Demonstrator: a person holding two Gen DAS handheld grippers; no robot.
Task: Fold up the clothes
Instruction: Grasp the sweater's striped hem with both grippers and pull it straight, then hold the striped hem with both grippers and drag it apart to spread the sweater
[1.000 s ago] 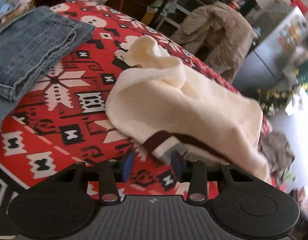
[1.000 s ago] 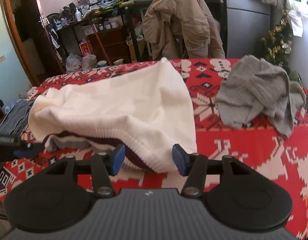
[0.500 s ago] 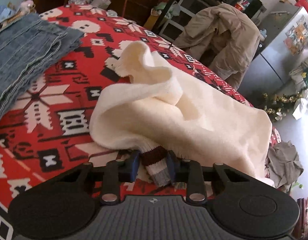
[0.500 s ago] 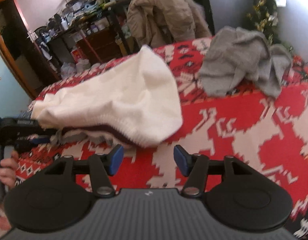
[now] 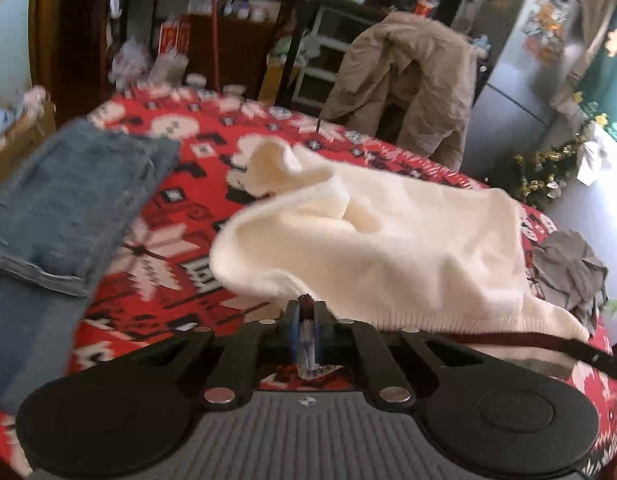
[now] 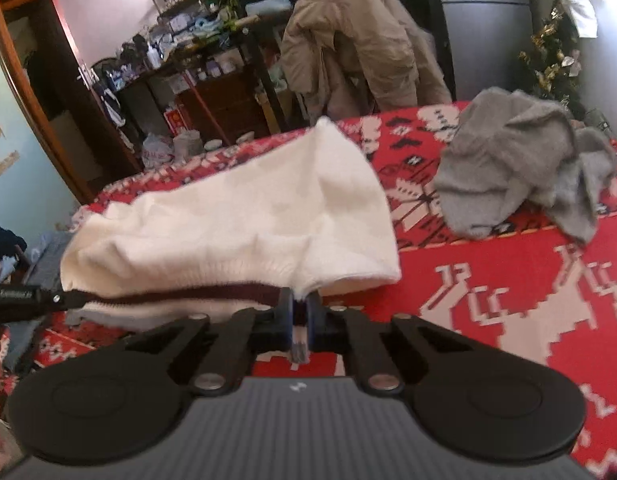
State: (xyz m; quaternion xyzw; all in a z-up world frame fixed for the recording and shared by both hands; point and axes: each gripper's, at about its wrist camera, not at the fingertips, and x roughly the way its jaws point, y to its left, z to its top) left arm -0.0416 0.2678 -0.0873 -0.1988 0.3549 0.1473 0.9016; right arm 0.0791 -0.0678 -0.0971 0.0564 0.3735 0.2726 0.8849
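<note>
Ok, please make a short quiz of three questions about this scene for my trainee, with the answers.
1. True or false: the left claw is open.
2. What does the right claw pinch? A) cream knitted sweater B) crumpled grey garment C) folded blue denim jeans
3. Fill in: the sweater's hem has a dark ______ stripe.

Key: 1 false, it is shut on the sweater's hem. 2 A. 3 maroon.

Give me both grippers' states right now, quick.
Left gripper: closed, holding the cream sweater by its striped hem.
Right gripper: closed on the same hem.
</note>
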